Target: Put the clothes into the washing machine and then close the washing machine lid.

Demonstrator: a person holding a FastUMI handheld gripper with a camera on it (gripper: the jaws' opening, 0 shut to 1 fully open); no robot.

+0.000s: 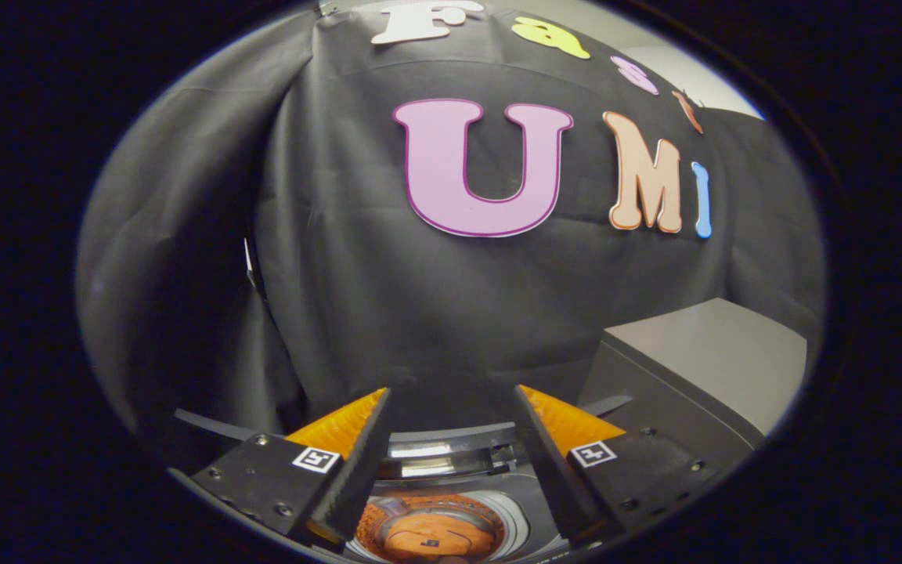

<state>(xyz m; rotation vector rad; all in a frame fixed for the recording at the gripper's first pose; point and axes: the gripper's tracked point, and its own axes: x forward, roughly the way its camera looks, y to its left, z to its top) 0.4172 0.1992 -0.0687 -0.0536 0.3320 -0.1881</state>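
Overhead, gripper (451,399) jaws apart, empty, above the washing machine (451,521) drum.

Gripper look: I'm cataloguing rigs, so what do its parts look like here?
The gripper has two wedge-shaped fingers with ridged inner faces. Each sits on a flat black block with screws and a small square black-and-white tag.
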